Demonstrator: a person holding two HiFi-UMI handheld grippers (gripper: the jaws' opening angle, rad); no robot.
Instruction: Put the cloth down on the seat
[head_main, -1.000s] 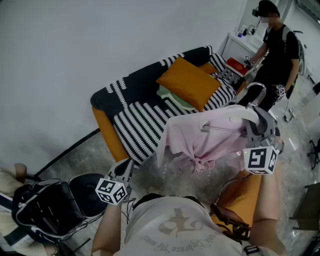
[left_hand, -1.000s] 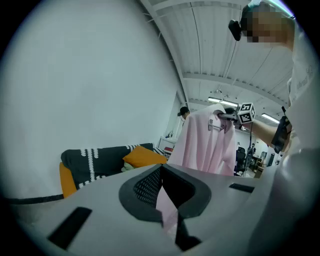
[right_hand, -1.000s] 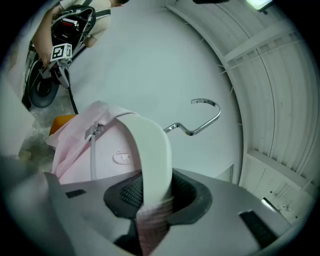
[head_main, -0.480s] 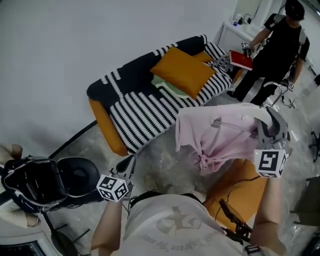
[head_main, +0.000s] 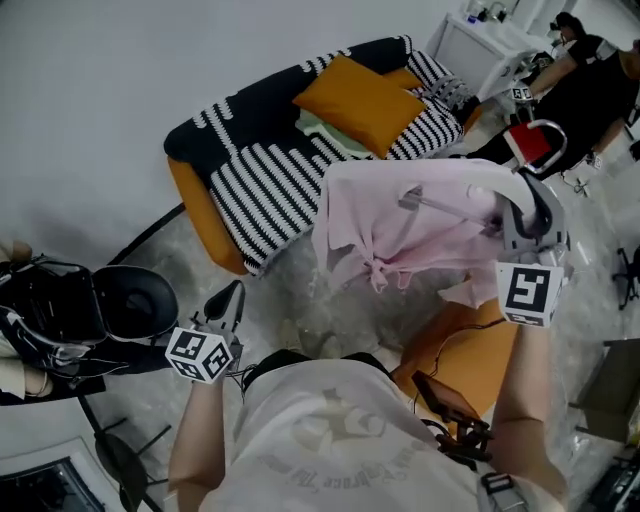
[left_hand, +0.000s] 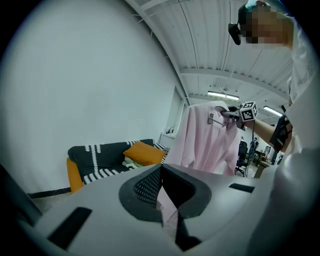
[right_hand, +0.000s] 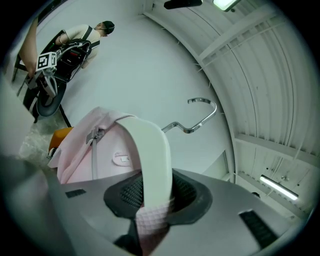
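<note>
While the cloth hangs clear of the seat, step in hand: carrying it toward the sofa, by my reading about midway, with nothing laid down yet.
Cloth: pale pink shirt-like cloth (head_main: 400, 235) draped over a white plastic hanger (right_hand: 150, 150), held up above the grey floor in front of the sofa and apart from it.
Right hand-held gripper (head_main: 505, 218): clenched on the hanger's white shoulder, with a fold of pink cloth pinched beneath it.
Left hand-held gripper (head_main: 228, 298): low at the person's left side, jaws drawn together on nothing.
Seat: black-and-white striped sofa with orange sides (head_main: 265, 190). Its near end is bare stripes. An orange square cushion (head_main: 362, 92) and a pale green folded thing (head_main: 325, 130) take up the far end.
Next move: likely bring the hanger over the bare stripes, lower it until the cloth settles, then let go.
Watch for: the dangling bunched hem dragging, or the hanger's metal hook (right_hand: 202, 117) catching the cushion.
</note>
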